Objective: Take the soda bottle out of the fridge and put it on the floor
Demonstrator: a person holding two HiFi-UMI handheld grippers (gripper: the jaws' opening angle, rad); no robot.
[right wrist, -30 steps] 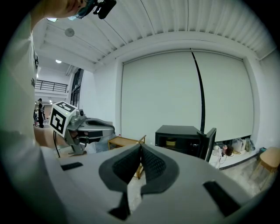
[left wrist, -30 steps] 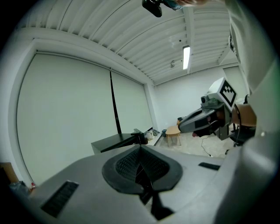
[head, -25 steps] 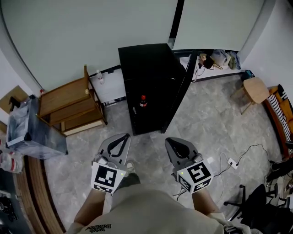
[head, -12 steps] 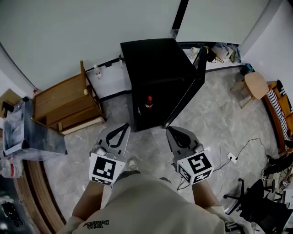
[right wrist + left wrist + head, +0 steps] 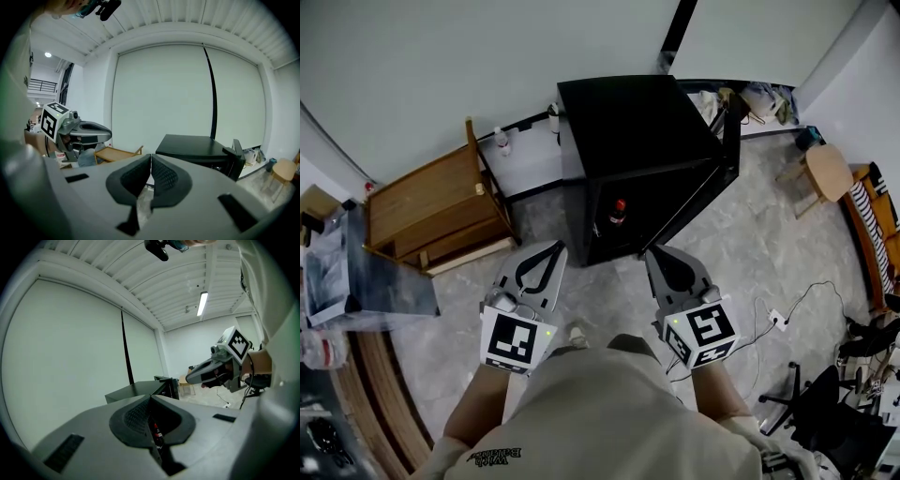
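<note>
A black mini fridge (image 5: 633,127) stands against the wall with its door (image 5: 712,183) swung open to the right. Inside, the soda bottle (image 5: 618,212), dark with a red cap, stands upright. Both grippers are held side by side just short of the open front. My left gripper (image 5: 559,247) has its tips together and nothing in it. My right gripper (image 5: 652,251) is likewise shut and empty. In the left gripper view the bottle (image 5: 156,432) shows through the hollow below the closed tips (image 5: 150,397). The right gripper view shows the fridge (image 5: 192,145) ahead to the right.
A low wooden shelf (image 5: 431,211) stands left of the fridge, with a plastic box (image 5: 356,272) nearer. A wooden stool (image 5: 825,173) is at the right. Cables and a power strip (image 5: 775,330) lie on the grey floor, beside an office chair (image 5: 825,412).
Both grippers have moved forward together towards the fridge. Their tips now lie close to its open front. The jaws have stayed shut.
</note>
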